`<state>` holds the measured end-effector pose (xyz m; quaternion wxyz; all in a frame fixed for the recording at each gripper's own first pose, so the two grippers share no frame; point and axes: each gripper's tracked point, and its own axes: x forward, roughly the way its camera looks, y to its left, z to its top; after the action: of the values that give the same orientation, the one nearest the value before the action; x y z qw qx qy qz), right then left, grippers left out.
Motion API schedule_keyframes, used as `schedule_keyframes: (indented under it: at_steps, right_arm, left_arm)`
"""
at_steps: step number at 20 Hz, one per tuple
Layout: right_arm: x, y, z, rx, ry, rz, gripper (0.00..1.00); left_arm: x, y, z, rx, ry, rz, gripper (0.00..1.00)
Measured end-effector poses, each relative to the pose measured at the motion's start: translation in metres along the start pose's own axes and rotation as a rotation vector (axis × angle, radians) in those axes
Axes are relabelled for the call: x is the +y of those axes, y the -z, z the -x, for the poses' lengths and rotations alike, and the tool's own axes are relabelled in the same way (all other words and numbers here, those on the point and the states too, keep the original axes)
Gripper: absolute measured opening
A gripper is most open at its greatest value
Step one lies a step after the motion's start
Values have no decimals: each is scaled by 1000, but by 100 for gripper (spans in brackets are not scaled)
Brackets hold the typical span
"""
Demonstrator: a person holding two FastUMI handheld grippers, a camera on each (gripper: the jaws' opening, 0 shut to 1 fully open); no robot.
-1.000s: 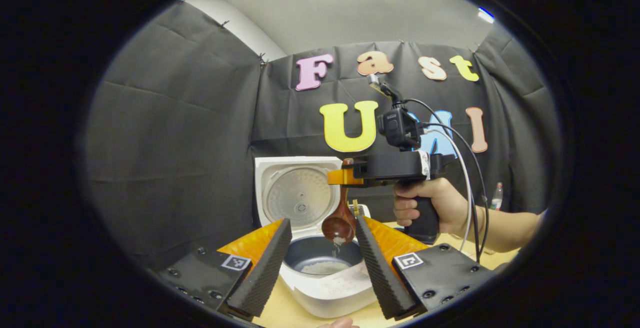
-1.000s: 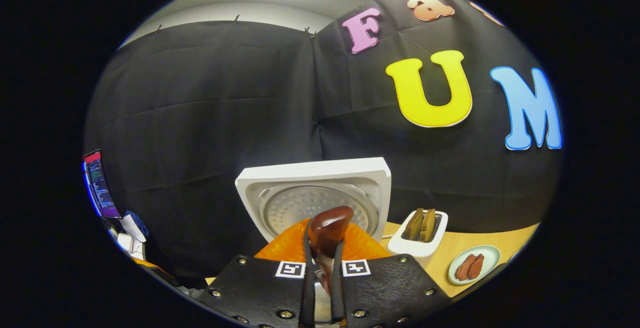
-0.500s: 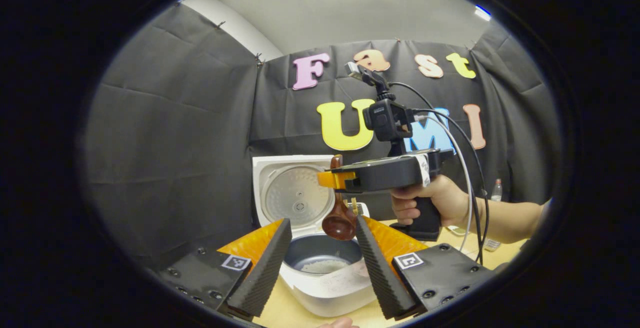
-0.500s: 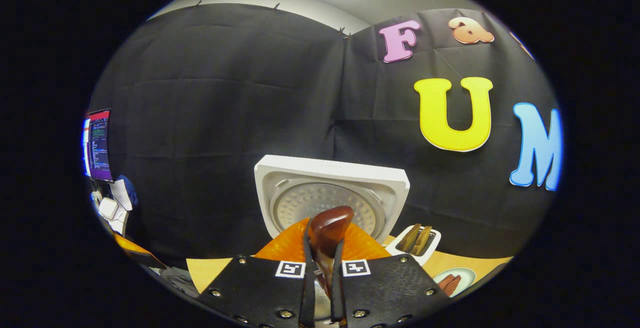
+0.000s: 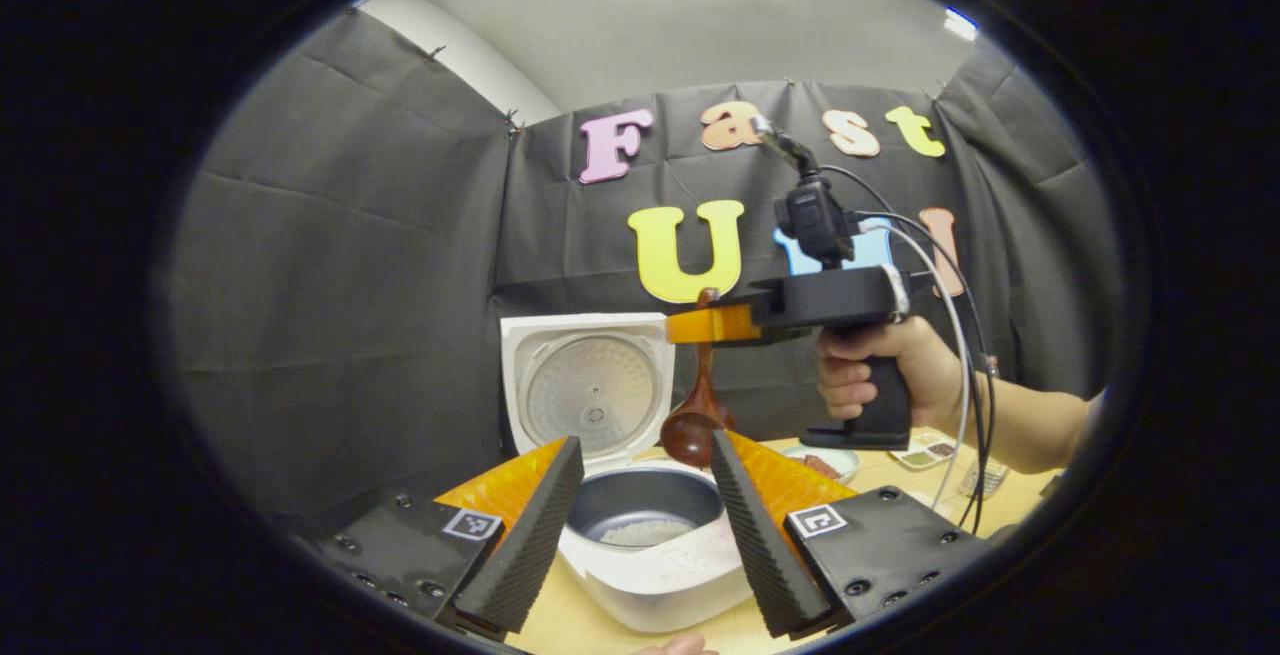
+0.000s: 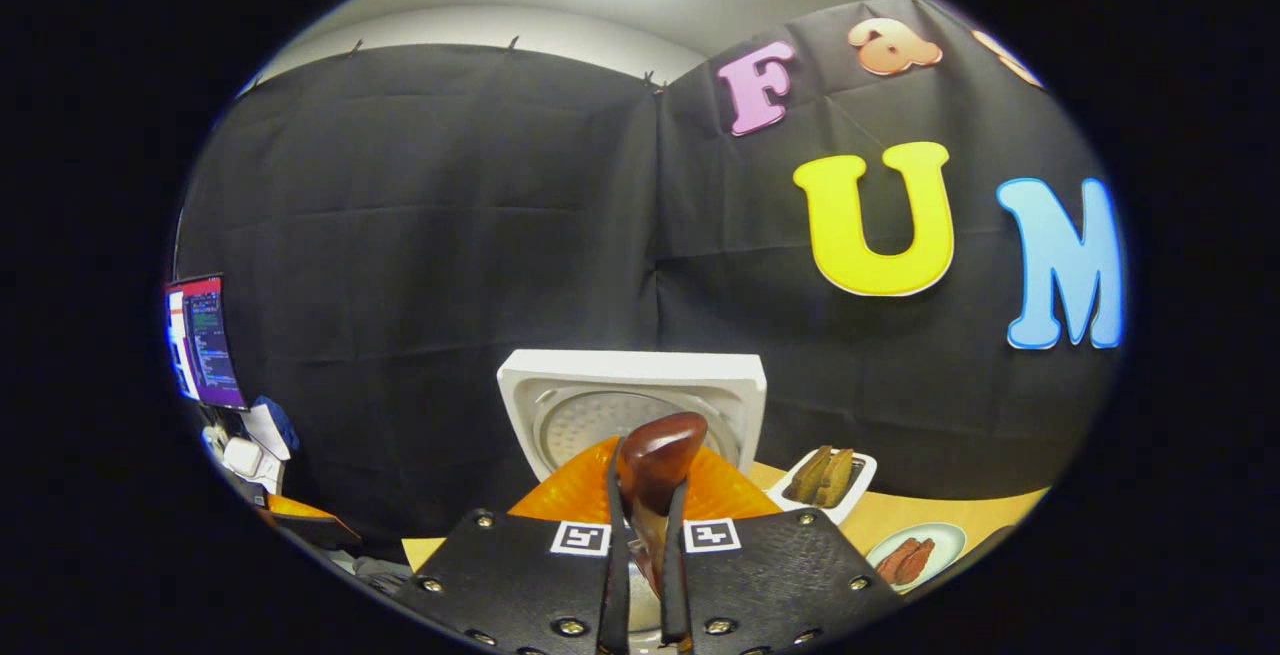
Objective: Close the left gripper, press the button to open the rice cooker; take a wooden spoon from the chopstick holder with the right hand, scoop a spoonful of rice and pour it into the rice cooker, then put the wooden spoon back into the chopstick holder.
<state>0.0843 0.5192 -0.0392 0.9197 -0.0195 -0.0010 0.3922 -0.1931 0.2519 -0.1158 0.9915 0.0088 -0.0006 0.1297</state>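
Inside the open rice cooker [image 5: 640, 535] lies white rice [image 5: 645, 532]; at its 12 o'clock the right gripper [image 5: 700, 325] clamps the wooden spoon [image 5: 700, 405] upright, bowl down; the left gripper [image 5: 640, 525] gapes empty.

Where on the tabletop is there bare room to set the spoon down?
Bare wood shows on the tan wooden table in front of the white rice cooker, between the left tongs' fingers. Right of the cooker it is crowded: small food plates sit there.

Rice cooker [image 5: 640, 535] lid up, rice in pot; wooden spoon [image 5: 697, 415] hangs bowl-down above its rim.
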Motion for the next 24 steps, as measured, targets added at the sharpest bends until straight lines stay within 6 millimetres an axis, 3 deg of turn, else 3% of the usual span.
schedule_keyframes:
  at_steps: [2,5,6,7,11,15,16,17,19,20,24]
  right_arm:
    - [-23,-10,16,-16,29,-26,13]
    - [-56,-24,47,-45,77,-55,13]
    - [-62,-24,57,-48,97,-61,8]
    - [-72,-25,67,-51,116,-66,13]
    - [-111,-31,110,-61,184,-116,13]
    - [-154,-32,158,-61,270,-121,12]
    - [-164,-32,169,-64,287,-124,17]
    - [-173,-33,181,-68,303,-132,12]
    - [-191,-34,202,-74,335,-144,12]
    - [-199,-34,212,-77,352,-146,12]
    - [-223,-25,249,-71,392,-159,13]
  left_arm:
    - [-5,-3,-1,-8,7,2,89]
    - [-20,-1,-3,-1,31,5,86]
    - [-28,1,-3,4,50,3,88]
    - [-35,0,-5,7,67,-3,89]
    - [-54,-14,-14,-13,81,-27,92]
    - [-80,-22,-29,-20,120,-1,89]
    - [-86,-24,-31,-24,126,-3,89]
    - [-94,-27,-33,-29,135,-7,89]
    - [-107,-34,-37,-42,149,-18,85]
    - [-113,-37,-38,-45,157,-24,92]
    - [-135,-45,-46,-50,185,-18,89]
